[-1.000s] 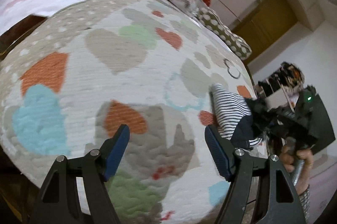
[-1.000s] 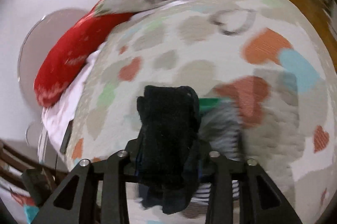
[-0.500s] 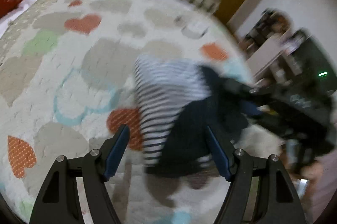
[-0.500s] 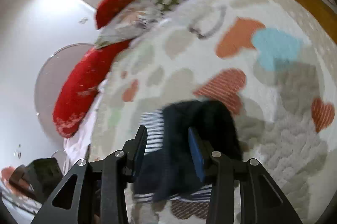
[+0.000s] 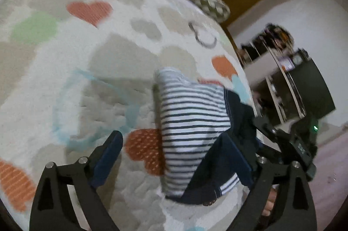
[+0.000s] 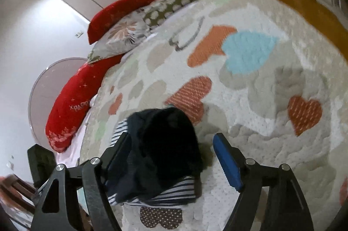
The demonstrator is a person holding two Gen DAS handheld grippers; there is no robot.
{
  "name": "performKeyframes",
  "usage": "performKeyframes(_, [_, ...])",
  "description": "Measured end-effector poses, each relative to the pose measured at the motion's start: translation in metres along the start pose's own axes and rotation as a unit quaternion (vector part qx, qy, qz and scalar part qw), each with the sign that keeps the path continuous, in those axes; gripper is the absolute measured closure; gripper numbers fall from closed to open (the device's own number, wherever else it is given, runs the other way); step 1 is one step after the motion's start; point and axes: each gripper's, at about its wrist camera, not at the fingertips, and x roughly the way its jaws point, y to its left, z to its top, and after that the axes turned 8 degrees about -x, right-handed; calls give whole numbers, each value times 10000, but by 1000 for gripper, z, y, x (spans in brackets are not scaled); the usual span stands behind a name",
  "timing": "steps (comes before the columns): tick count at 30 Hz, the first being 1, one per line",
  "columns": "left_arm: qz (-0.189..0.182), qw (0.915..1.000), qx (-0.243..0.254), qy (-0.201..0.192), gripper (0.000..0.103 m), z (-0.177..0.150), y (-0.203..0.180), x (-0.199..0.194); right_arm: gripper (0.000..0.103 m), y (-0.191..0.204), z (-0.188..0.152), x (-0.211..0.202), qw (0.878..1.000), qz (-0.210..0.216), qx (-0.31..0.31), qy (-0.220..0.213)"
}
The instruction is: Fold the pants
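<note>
My right gripper [image 6: 171,157] has spread wide, letting go of the dark navy and white-striped pants [image 5: 193,122] it was clamping a second ago. My left gripper [image 5: 171,157] stays wide, empty. The bundle now lies loosely folded on the heart-patterned quilted bed [image 6: 271,100], near its edge; I judge the fold nearly done.

Bare quilt [image 6: 271,122] lies open right of the folded pants [image 6: 161,144] (pillows [image 6: 91,83] line its far edge).

Two close, perhaps opposed wrist views over shared folded pants [image 5: 191,128] [image 6: 161,150].
</note>
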Motion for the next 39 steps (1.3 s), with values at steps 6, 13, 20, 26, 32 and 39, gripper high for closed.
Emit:
performKeyframes(6, [-159,9994,83,290,27,9,-14,31,41,-5,-3,39,9976,569,262,298])
performKeyframes(13, [-35,9999,73,-62,57,34,-19,10,57,33,13,43,9949,931,-22,389])
performKeyframes(20, [869,9951,-312,-346,50,52,9,-1,46,40,22,71,9984,-154,-284,462])
performKeyframes(26, [519,9948,165,-858,50,25,-19,-42,50,63,24,10,9969,-121,-677,-390])
performKeyframes(32, [552,9979,75,-332,48,-18,-9,-4,68,74,8,25,9963,516,-674,149])
performKeyframes(39, [683,9960,250,-514,40,-25,-15,-15,69,45,-27,25,9989,276,-363,103])
